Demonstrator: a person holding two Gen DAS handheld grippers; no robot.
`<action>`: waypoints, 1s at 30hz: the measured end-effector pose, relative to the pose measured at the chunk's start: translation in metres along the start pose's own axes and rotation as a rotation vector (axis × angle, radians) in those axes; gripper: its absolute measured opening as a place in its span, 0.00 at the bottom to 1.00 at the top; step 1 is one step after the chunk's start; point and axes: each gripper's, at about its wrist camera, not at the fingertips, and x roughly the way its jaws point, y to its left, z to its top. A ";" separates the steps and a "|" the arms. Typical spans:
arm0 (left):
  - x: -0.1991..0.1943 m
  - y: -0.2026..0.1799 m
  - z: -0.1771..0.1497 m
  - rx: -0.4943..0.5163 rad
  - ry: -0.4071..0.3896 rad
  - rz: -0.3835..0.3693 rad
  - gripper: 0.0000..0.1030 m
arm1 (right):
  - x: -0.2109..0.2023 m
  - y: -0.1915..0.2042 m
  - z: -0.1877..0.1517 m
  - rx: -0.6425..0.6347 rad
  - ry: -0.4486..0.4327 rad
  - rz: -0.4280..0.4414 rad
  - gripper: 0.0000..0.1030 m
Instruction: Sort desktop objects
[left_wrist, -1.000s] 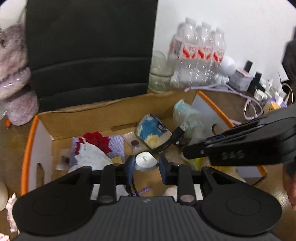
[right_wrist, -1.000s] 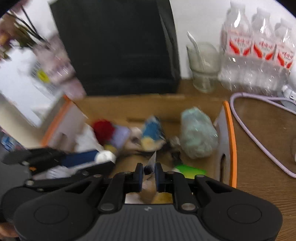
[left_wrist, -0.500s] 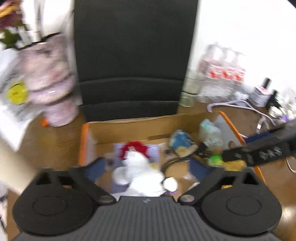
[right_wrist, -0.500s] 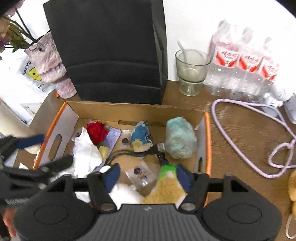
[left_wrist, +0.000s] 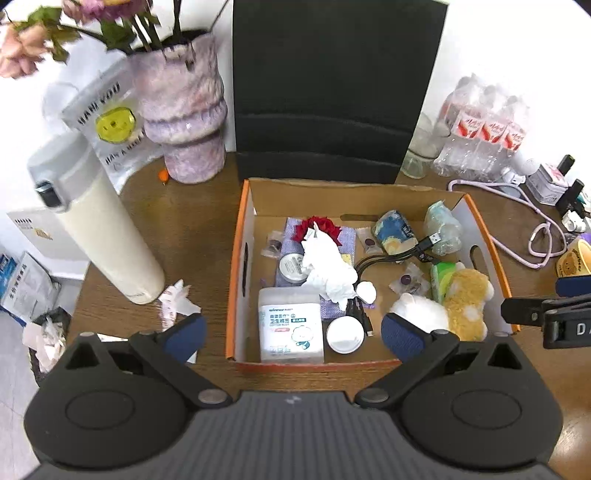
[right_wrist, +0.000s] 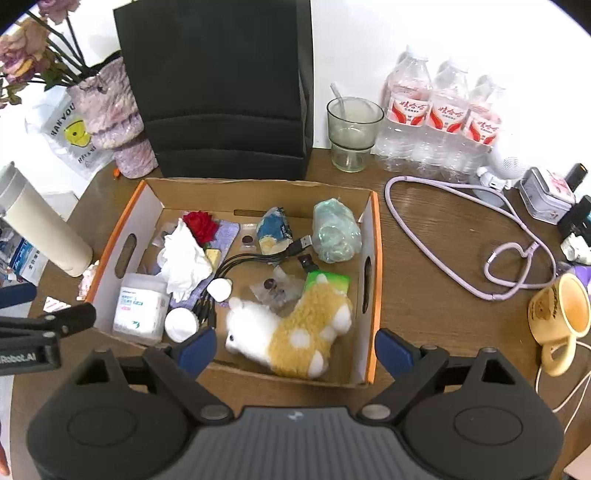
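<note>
We hold both grippers above the near edge of the cardboard box (right_wrist: 373, 258), which sits on the table (right_wrist: 436, 295) and already carries most of the clutter: plush toy (right_wrist: 295, 332), cable bundle (right_wrist: 255, 258), cotton-swab box (right_wrist: 138, 310) and crumpled tissue (right_wrist: 184, 258). The right gripper (right_wrist: 295, 350) has just been spreading its fingers and they stand wide with nothing between them; the left gripper (left_wrist: 291, 332) is equally wide and empty. We judge the next pick to lie outside the box. The yellow mug (right_wrist: 557, 317) lies on its side well to the right of the right fingers (right_wrist: 391, 352), mouth facing right, so that hand is nearer. The crumpled wrapper (left_wrist: 173, 299) by the cream flask (left_wrist: 99, 229) sits just beyond the left fingers (left_wrist: 184, 334)
</note>
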 end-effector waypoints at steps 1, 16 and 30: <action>-0.006 0.000 -0.002 0.004 -0.012 0.002 1.00 | -0.003 0.001 -0.003 0.001 -0.003 -0.001 0.91; -0.055 -0.012 -0.080 -0.001 -0.571 0.033 1.00 | -0.046 0.028 -0.083 -0.004 -0.554 0.060 0.92; -0.022 -0.002 -0.173 0.007 -0.465 -0.025 1.00 | -0.017 0.042 -0.182 -0.021 -0.619 -0.006 0.95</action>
